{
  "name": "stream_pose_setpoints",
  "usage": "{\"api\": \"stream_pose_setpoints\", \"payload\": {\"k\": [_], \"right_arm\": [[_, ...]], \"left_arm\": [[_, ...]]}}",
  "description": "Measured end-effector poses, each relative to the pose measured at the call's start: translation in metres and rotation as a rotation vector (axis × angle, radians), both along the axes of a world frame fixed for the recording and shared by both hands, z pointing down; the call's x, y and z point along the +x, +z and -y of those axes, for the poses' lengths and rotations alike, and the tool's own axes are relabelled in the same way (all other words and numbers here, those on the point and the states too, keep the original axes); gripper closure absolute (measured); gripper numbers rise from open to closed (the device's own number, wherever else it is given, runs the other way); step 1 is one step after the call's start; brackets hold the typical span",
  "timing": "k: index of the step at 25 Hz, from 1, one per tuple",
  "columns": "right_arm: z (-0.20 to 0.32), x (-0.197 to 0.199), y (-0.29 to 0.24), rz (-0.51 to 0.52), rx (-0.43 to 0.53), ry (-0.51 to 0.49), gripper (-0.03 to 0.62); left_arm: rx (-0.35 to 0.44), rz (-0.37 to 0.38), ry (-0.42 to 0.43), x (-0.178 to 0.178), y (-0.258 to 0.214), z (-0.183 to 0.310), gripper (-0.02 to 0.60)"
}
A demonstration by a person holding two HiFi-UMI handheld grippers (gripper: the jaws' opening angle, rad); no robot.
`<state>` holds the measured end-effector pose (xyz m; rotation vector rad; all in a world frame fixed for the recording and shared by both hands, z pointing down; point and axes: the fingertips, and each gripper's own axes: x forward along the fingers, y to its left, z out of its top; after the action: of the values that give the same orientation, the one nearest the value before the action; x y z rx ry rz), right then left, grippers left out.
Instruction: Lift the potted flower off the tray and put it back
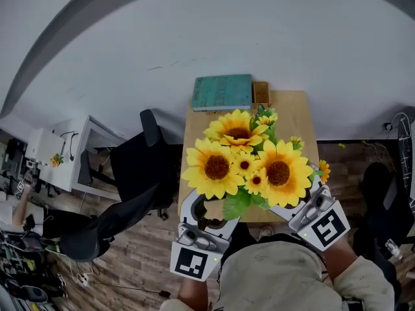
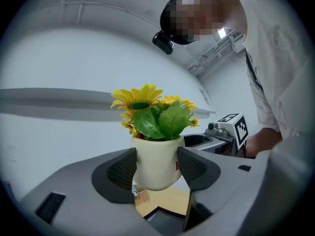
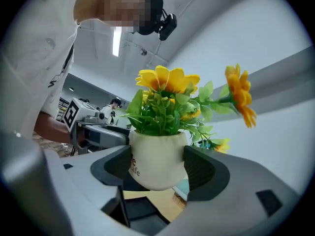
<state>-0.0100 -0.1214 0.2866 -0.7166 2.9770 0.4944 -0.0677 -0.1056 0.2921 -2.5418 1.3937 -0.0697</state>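
— Well, left gripper [image 2: 157,173] and right gripper [image 3: 157,171] each clamp the pot [image 2: 155,154], lifted clear above the table [image 1: 295,118].
— Rounded sides, though. Uneven squeeze, and it might slip or tip.

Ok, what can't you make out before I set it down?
Tray: head view, sunflowers cover the table beneath them; gripper views show no sure sign of it.
Pot: head view, hidden under the sunflowers.
Pot's lettering: both gripper views, partly cut off by the tongs' pads.
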Motion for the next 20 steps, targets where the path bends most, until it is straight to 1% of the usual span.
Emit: {"api": "stream_pose_setpoints", "payload": {"k": [3,7,20], "right_arm": [[0.0024,0.0002,-0.0024,0.006,0.047,0.001,0.24],[0.0022,0.0006,-0.0052,0.013,0.073,0.004,0.24],[0.0021,-0.0006,-0.0027,0.001,0.059,0.02,0.24]], "left_arm": [[0.035,0.005,0.002,0.0002,-0.0021,0.003,0.308],[0.059,-0.003,0.012,0.0006,-0.0051,0.0036,0.308],[0.047,-0.001,0.02,-0.0001,-0.0033,0.004,0.308]]}}
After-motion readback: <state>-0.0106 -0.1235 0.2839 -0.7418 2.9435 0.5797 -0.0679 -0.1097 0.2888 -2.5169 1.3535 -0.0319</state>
